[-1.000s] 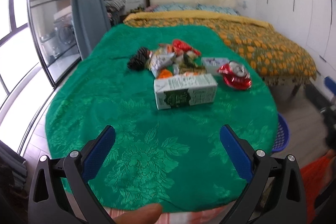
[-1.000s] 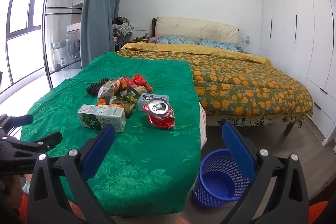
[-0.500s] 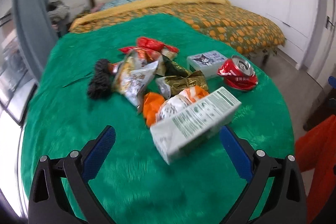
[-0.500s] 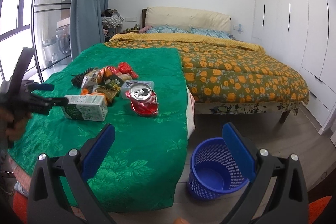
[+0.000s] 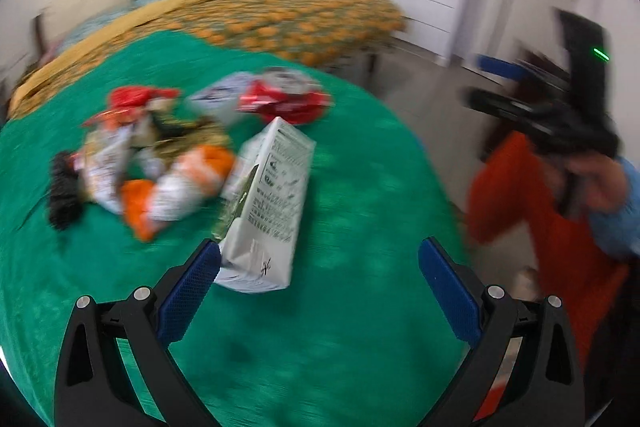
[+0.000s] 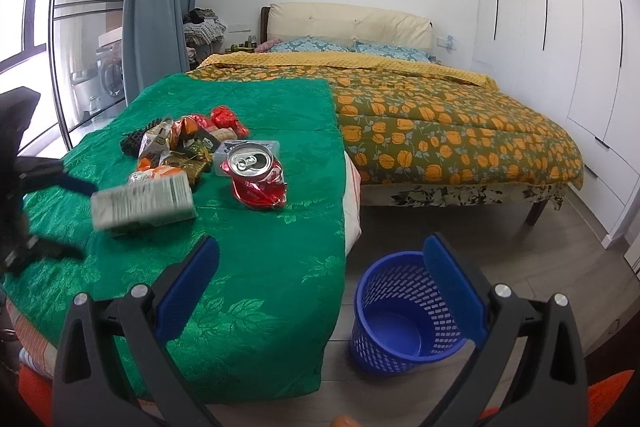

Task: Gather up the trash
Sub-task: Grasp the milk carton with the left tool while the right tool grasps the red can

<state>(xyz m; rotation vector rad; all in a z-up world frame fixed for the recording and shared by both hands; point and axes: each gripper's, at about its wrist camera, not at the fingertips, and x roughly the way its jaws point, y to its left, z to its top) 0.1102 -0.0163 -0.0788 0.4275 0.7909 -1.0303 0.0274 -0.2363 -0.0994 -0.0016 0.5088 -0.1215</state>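
A white and green carton (image 5: 268, 203) lies on the green cloth (image 5: 340, 327), its near end just ahead of my open left gripper (image 5: 320, 291) and beside the left pad. The left wrist view is blurred. Behind the carton lie several snack wrappers (image 5: 176, 183), a crushed red can (image 5: 284, 99) and a small grey box (image 5: 224, 99). In the right wrist view the carton (image 6: 142, 201), can (image 6: 258, 179) and wrappers (image 6: 176, 143) lie on the cloth. My right gripper (image 6: 320, 291) is open and empty, above the cloth's edge and a blue basket (image 6: 404, 315).
The blue basket stands on the wood floor right of the green-covered table. A bed (image 6: 440, 123) with an orange-patterned quilt lies behind. White wardrobes (image 6: 560, 27) line the right wall. A glass partition (image 6: 80, 27) and a curtain are at the left.
My left gripper has moved in close to the carton and swung right. The carton now points lengthwise toward it. My right gripper has shifted slightly, staying open.
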